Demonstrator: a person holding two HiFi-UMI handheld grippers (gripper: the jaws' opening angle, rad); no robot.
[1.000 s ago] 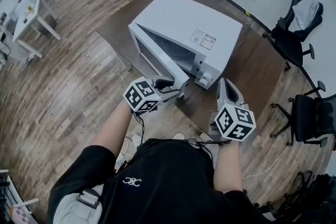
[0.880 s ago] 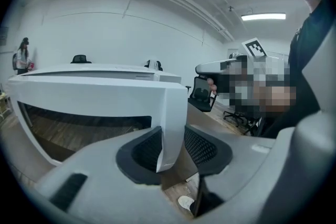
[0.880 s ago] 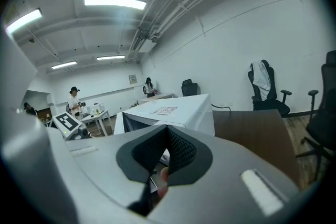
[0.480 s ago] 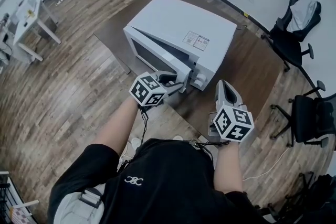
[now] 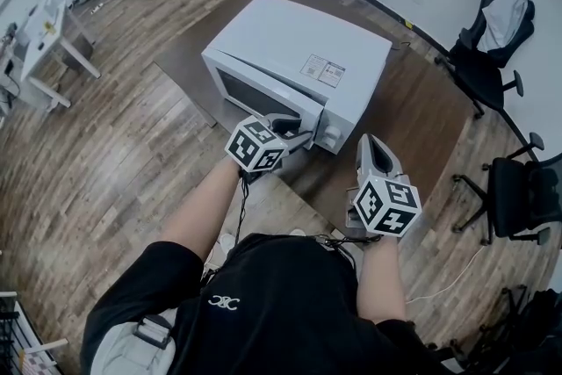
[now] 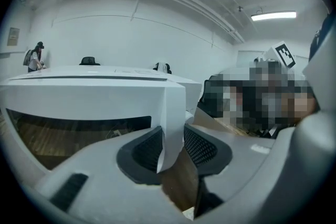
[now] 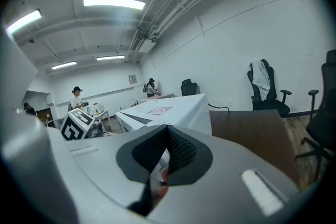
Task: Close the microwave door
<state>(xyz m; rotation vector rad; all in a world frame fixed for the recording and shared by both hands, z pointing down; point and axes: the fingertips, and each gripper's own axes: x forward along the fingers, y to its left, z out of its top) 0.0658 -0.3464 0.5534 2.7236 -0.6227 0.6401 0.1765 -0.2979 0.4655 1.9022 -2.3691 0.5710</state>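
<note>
Microwave door point(image 5: 259, 97) stands almost flush with the front of the microwave point(image 5: 299, 39) in the head view; the oven sits on a brown table point(image 5: 421, 118). The left gripper point(image 5: 294, 134) is at the door's free, latch-side edge. The right gripper point(image 5: 372, 147) hangs apart, over the table to the right of the oven. From this height it cannot be told whether a gap remains at the latch side. In the left gripper view, the pads point(image 6: 202, 147) are clamped on that free edge, one on each face of the door. Recommended procedure: swing the edge squarely toward the oven front. Then release it before the inner pad is trapped between door and body, and finish with a push on the outer face until the latch catches. The latch itself is hidden behind the edge. In the right gripper view, the jaws are pressed together and hold nothing. A pale shape low behind the pads is too dim to identify. The microwave lies ahead, its door side largely cut off by the gripper body.
</note>
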